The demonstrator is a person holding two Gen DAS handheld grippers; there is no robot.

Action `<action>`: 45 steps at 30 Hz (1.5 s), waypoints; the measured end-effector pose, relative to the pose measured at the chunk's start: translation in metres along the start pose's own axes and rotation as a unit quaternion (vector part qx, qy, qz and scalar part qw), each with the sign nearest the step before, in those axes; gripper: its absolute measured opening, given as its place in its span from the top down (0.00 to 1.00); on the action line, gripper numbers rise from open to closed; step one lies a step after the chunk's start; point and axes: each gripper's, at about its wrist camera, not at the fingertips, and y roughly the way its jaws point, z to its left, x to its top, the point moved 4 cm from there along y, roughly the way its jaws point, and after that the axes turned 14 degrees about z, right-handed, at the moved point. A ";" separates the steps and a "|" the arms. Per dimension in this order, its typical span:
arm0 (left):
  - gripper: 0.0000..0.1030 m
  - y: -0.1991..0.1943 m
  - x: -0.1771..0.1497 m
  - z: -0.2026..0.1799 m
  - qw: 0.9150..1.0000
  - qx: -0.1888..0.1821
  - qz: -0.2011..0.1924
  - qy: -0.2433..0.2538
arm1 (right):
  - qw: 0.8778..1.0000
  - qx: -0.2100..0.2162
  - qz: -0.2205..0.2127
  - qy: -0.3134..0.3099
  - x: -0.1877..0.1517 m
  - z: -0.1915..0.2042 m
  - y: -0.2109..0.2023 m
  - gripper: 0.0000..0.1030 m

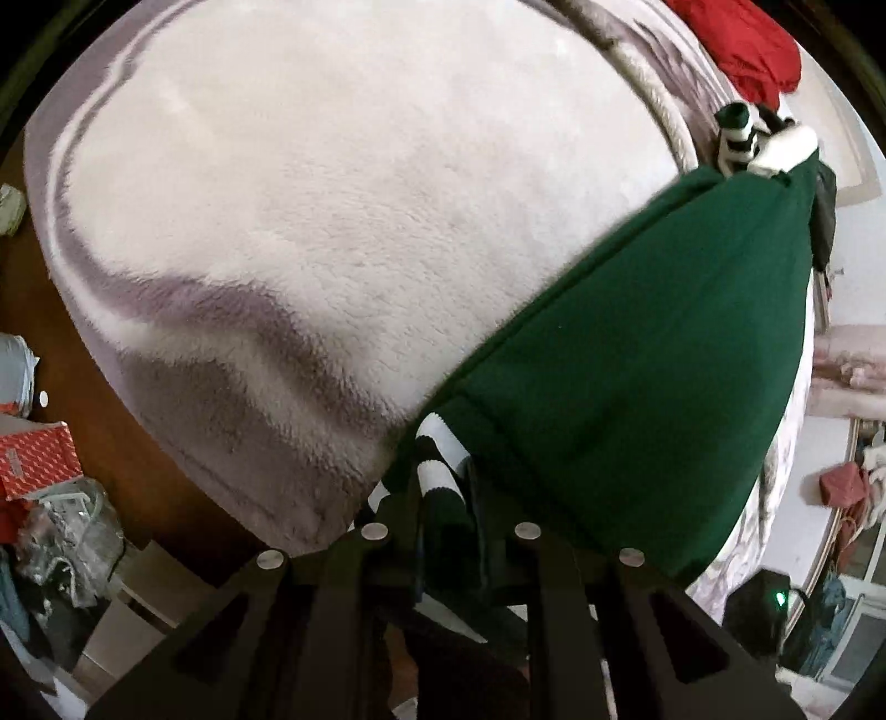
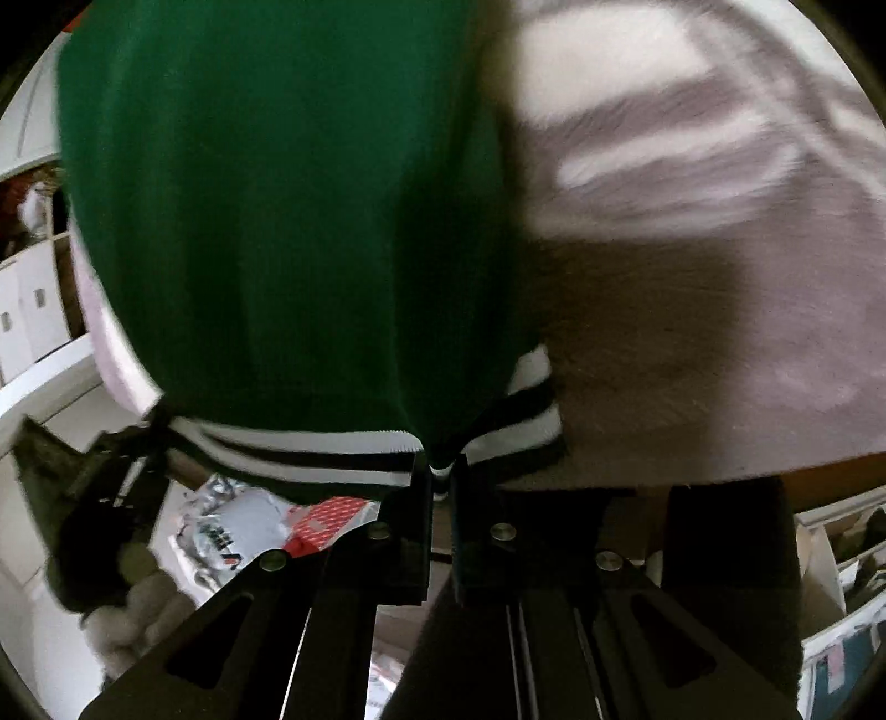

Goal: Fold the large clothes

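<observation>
Both grippers clamped on the striped hem (image 2: 310, 448) of the green sweater (image 1: 637, 354): left gripper (image 1: 443, 493) & right gripper (image 2: 441, 471) at opposite ends, body running lengthwise away over the bed blanket (image 1: 332, 194).

Under my work lies a pale fleecy blanket (image 1: 343, 183) with mauve bands. Far right on it sits a red cloth (image 1: 747, 50). Off its near left edge I see a red patterned box (image 1: 39, 454) among floor clutter.
</observation>
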 end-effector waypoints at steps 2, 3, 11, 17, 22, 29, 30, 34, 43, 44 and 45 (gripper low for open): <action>0.82 -0.009 -0.004 -0.007 1.000 0.023 0.007 0.017 | 1.000 0.008 0.021 0.012 0.007 -0.001 0.002 0.94; 0.79 -0.018 -0.007 -0.011 0.999 0.041 0.004 0.026 | 0.999 0.014 0.033 0.017 0.007 -0.001 0.000 0.93; 0.09 -0.094 0.001 -0.041 0.980 0.133 -0.129 0.068 | 1.000 -0.029 -0.010 -0.006 -0.004 0.019 -0.124 0.68; 0.09 -0.102 0.075 -0.084 0.965 0.131 -0.207 0.091 | 0.984 -0.055 -0.147 -0.083 0.090 0.120 -0.223 0.66; 0.09 -0.117 0.134 -0.116 0.957 0.122 -0.240 0.106 | 0.971 -0.041 -0.211 -0.104 0.220 0.222 -0.269 0.66; 0.09 -0.103 0.152 -0.132 0.963 0.127 -0.212 0.108 | 0.962 -0.099 -0.220 -0.129 0.326 0.263 -0.244 0.62; 0.09 -0.102 0.150 -0.137 0.964 0.126 -0.206 0.110 | 0.959 -0.107 -0.223 -0.139 0.320 0.267 -0.245 0.62; 0.09 -0.101 0.145 -0.167 0.964 0.126 -0.196 0.127 | 0.958 -0.057 -0.219 -0.176 0.274 0.231 -0.291 0.62; 0.26 -0.069 0.207 -0.330 0.951 0.112 -0.160 0.242 | 0.964 0.048 -0.262 -0.010 0.228 0.059 -0.363 0.62; 0.43 -0.063 0.220 -0.347 0.948 0.120 -0.161 0.247 | 0.962 0.065 -0.264 -0.002 0.236 0.047 -0.369 0.62; 0.68 -0.055 0.234 -0.363 0.947 0.128 -0.157 0.251 | 0.962 0.074 -0.264 0.001 0.238 0.037 -0.376 0.62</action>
